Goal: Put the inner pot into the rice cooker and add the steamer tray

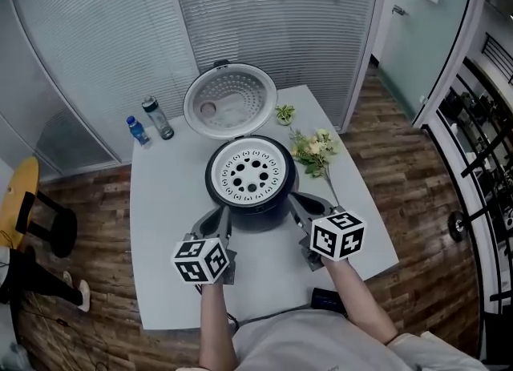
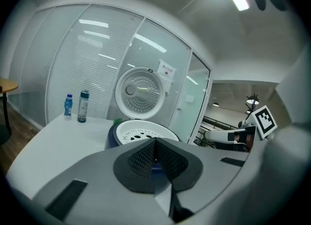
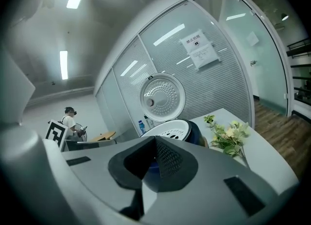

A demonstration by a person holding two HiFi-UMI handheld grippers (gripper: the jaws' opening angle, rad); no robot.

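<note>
A dark blue rice cooker (image 1: 258, 203) stands in the middle of the white table (image 1: 164, 201), its lid (image 1: 230, 101) swung up at the back. A white steamer tray (image 1: 251, 173) with round holes sits in the cooker's mouth and hides whatever is under it. My left gripper (image 1: 225, 217) is just off the cooker's near left side, shut and holding nothing. My right gripper (image 1: 294, 201) is off the near right side, also shut and holding nothing. Past the closed jaws of the left gripper (image 2: 155, 142) I see the tray (image 2: 142, 132). The right gripper (image 3: 155, 139) faces the cooker (image 3: 192, 132) too.
Two bottles (image 1: 138, 131) (image 1: 158, 118) stand at the table's far left. A bunch of flowers (image 1: 314, 151) lies right of the cooker, with a small green plant (image 1: 284, 113) behind it. A black object (image 1: 327, 301) sits at the near edge. Glass partitions close the back.
</note>
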